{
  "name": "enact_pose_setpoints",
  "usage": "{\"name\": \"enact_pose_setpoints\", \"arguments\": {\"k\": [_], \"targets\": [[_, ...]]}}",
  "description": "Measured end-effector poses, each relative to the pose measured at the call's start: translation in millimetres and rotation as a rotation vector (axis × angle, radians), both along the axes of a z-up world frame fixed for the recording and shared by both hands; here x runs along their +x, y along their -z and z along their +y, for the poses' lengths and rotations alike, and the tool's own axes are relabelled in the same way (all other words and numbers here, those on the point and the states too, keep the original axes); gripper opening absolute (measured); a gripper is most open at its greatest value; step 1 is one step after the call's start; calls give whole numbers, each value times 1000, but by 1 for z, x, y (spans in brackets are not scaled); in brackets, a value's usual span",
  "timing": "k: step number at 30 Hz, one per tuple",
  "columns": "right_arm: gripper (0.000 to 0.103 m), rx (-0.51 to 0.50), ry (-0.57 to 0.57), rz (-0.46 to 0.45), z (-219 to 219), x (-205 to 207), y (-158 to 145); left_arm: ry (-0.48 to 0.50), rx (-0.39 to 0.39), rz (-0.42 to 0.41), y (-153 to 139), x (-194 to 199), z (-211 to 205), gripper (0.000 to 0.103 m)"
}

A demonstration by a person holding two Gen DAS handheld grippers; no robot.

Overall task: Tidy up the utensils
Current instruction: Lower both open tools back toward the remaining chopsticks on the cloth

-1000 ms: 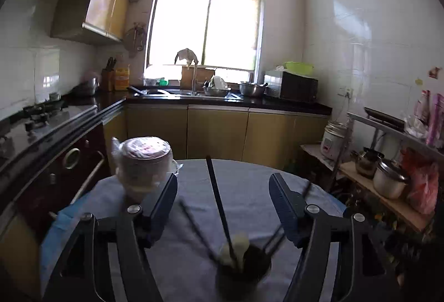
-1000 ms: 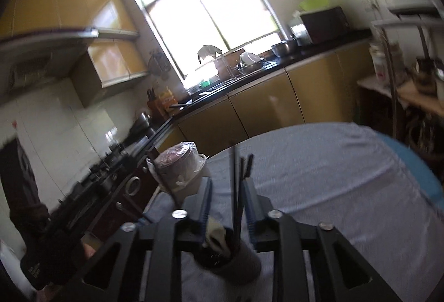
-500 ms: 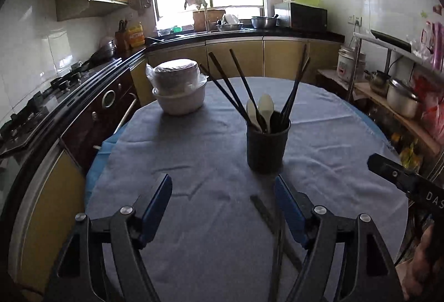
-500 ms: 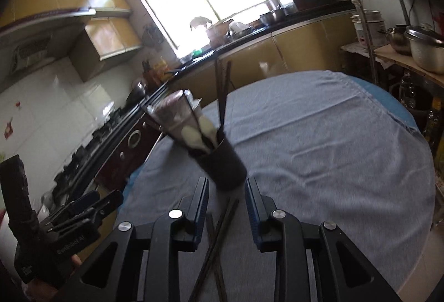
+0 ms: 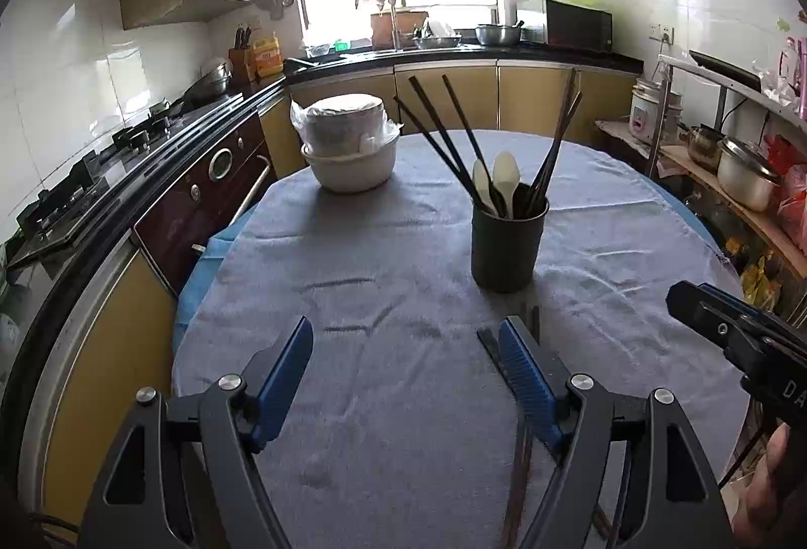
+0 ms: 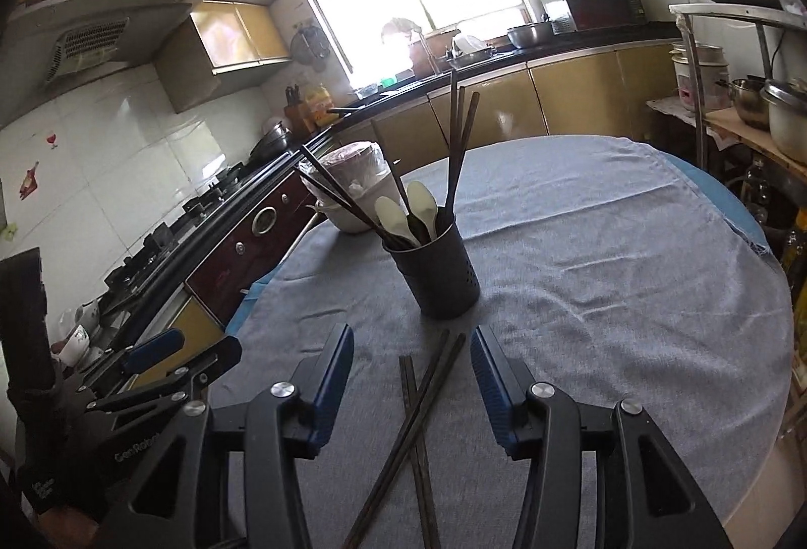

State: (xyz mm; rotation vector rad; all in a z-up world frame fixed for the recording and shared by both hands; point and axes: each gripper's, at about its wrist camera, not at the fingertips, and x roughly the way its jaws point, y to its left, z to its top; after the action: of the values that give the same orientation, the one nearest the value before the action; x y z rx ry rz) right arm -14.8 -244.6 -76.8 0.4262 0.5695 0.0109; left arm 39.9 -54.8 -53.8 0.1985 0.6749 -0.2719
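A dark utensil cup (image 5: 508,249) (image 6: 440,279) stands mid-table, holding several dark chopsticks and two white spoons (image 5: 497,186). Loose dark chopsticks (image 6: 430,390) lie crossed on the grey cloth just in front of the cup. My right gripper (image 6: 411,342) hovers over them with its jaws opening; the sticks lie between the pads, untouched. My left gripper (image 5: 403,350) is open over bare cloth, and its right finger (image 5: 524,372) covers part of the loose chopsticks (image 5: 518,478). Each gripper shows at the edge of the other's view.
A stack of white bowls (image 5: 350,153) wrapped in plastic stands at the table's far left. The round table (image 5: 353,307) has a stove and oven counter (image 5: 151,176) along its left and a shelf with pots (image 5: 741,176) on the right.
Both grippers have drawn back from above the cup toward the near side of the table. The right gripper's jaws have widened. Loose chopsticks have come into view under them.
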Motion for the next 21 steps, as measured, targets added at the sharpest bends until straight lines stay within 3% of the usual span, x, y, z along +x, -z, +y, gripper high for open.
{"name": "enact_pose_setpoints", "arguments": {"k": [6, 21], "targets": [[44, 8, -6, 31, -1, 6, 8, -14, 21, 34, 13, 9, -1, 77], [43, 25, -1, 114, -5, 27, 37, -22, 41, 97, 40, 28, -8, 77]]}}
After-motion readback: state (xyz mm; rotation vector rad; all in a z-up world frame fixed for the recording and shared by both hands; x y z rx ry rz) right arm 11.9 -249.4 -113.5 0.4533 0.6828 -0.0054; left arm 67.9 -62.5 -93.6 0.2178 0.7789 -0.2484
